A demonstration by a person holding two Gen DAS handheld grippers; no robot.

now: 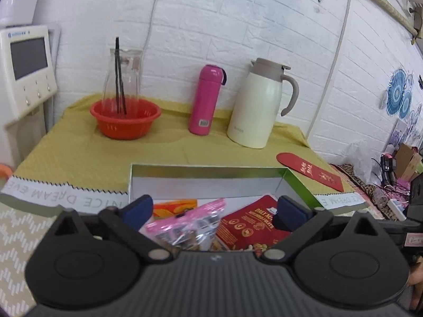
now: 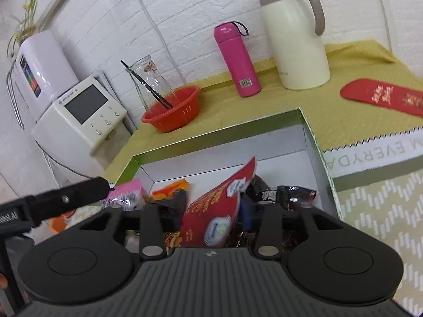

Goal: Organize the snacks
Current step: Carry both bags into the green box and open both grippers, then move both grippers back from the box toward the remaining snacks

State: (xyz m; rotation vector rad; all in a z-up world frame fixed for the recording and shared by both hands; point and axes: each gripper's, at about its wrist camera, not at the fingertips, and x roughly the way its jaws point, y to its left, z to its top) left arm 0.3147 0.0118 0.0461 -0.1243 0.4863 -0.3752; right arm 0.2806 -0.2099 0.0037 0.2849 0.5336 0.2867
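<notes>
Both tongs, left (image 1: 215,211) and right (image 2: 211,206), stand apart over the green-rimmed white cardboard box (image 1: 211,182) on the bench, gripping nothing. Inside lie a red nut packet (image 1: 251,227) and a pink-edged clear snack bag (image 1: 185,227). Behind stand an orange plastic basket (image 1: 125,119), a pink flask (image 1: 205,100) and a cream jug (image 1: 257,105).

A table (image 1: 79,155) is covered by a yellow-green cloth (image 1: 164,153) with a zigzag-edged grey border printed with lettering. At the back, near the white brick wall, a red basket (image 1: 125,119), a pink flask (image 1: 205,100) and a cream jug (image 1: 260,105) are set in a row. A green-rimmed open box (image 1: 211,170) is placed at the front, and a red envelope (image 1: 309,170) lies flat beside it.
</notes>
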